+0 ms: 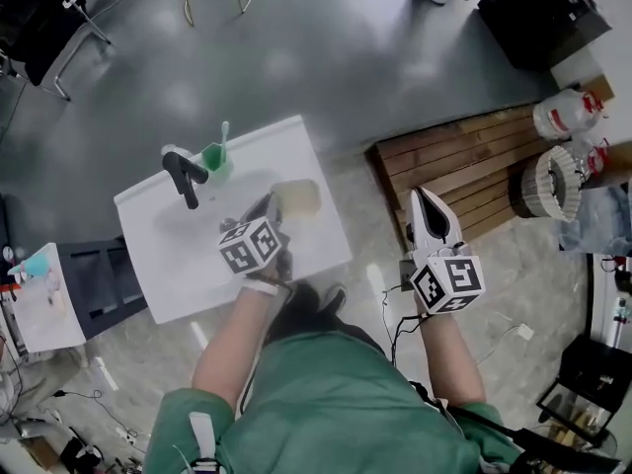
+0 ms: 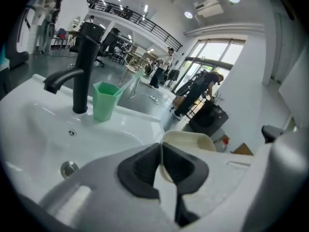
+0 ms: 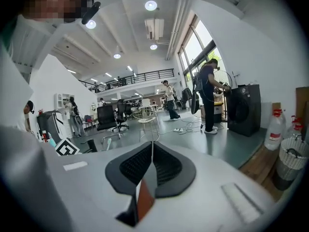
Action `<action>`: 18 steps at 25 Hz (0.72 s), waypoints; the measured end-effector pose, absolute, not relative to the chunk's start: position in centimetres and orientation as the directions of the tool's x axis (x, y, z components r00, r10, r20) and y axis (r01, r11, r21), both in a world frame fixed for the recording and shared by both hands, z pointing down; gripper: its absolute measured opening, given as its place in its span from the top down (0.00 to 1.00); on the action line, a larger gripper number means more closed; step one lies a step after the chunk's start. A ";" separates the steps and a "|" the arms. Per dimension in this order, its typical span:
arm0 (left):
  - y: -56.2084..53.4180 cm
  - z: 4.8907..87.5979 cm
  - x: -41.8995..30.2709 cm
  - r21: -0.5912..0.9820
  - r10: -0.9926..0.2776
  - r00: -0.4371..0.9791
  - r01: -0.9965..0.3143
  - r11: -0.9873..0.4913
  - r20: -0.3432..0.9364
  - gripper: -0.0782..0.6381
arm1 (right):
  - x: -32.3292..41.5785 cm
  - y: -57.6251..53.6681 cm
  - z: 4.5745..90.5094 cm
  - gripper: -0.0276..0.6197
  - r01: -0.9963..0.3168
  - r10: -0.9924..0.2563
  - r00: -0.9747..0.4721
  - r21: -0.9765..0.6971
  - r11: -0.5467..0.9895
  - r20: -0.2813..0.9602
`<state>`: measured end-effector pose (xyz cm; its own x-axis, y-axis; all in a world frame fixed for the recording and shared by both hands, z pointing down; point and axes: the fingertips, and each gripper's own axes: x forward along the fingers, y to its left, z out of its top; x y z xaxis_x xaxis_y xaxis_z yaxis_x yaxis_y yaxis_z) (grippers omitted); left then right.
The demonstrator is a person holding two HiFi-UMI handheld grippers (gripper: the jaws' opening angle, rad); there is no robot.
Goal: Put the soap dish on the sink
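A cream soap dish (image 1: 296, 197) (image 2: 190, 140) hangs over the right part of the white sink (image 1: 173, 240) (image 2: 43, 129). My left gripper (image 1: 269, 208) (image 2: 161, 151) is shut on its near rim. The sink carries a black tap (image 1: 184, 175) (image 2: 81, 74) and a green cup (image 1: 216, 158) (image 2: 105, 101) holding a toothbrush. My right gripper (image 1: 431, 211) (image 3: 151, 151) is off to the right of the sink, above the floor, shut with nothing between its pads.
A wooden pallet (image 1: 464, 166) lies on the floor to the right, with a woven basket (image 1: 548, 184) and plastic jugs (image 1: 568, 114) beyond it. A small stand (image 1: 44, 304) with bottles is left of the sink. People and office chairs are far off.
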<state>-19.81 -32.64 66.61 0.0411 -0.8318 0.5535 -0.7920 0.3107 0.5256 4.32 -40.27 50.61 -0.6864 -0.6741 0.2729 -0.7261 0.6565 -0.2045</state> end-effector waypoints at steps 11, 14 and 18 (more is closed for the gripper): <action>-35.7 73.3 -20.0 0.431 -0.776 0.003 -0.832 0.348 0.631 0.86 | 3.4 -41.3 53.4 0.94 -0.750 -0.677 -0.657 -0.198 0.631 0.331; -36.1 74.1 -19.9 0.430 -0.770 0.003 -0.831 0.353 0.638 0.87 | 3.1 -41.2 53.5 0.94 -0.749 -0.675 -0.657 -0.191 0.634 0.335; -36.2 74.5 -19.7 0.430 -0.767 0.001 -0.828 0.359 0.642 0.87 | 2.8 -40.8 53.6 0.94 -0.747 -0.671 -0.659 -0.185 0.639 0.340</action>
<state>-19.75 -36.24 74.54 0.0006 -0.7669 0.6417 -0.8280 0.3594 0.4303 2.76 -40.82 53.57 -0.6585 -0.6712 0.3403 -0.7468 0.6388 -0.1851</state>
